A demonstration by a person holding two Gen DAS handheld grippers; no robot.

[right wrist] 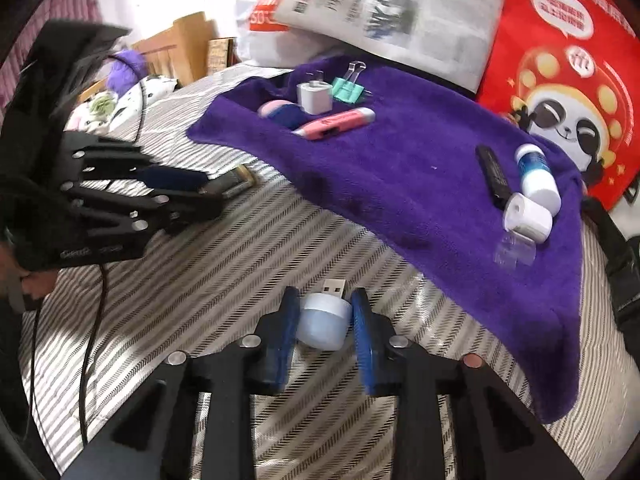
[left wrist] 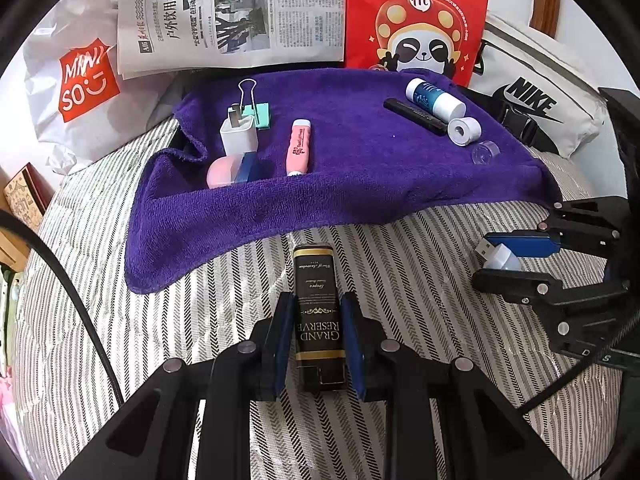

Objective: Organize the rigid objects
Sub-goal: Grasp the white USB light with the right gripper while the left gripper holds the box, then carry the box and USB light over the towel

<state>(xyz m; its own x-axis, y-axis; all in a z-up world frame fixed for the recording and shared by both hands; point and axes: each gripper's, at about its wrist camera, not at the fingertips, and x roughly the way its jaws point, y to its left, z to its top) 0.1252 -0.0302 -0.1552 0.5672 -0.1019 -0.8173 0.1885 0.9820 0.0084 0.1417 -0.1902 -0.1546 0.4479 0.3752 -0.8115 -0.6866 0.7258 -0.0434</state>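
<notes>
Left gripper (left wrist: 318,334) clamps a black "Grand Reserve" box (left wrist: 318,312) over the striped bed (left wrist: 200,300), just short of the purple towel (left wrist: 360,184). Right gripper (right wrist: 325,320) pinches a small USB lamp (right wrist: 324,318) above the bed, beside the towel's near edge.

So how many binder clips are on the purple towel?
1. The green binder clip lies at the towel's far left corner, behind the white charger. Others could be hidden.
</notes>
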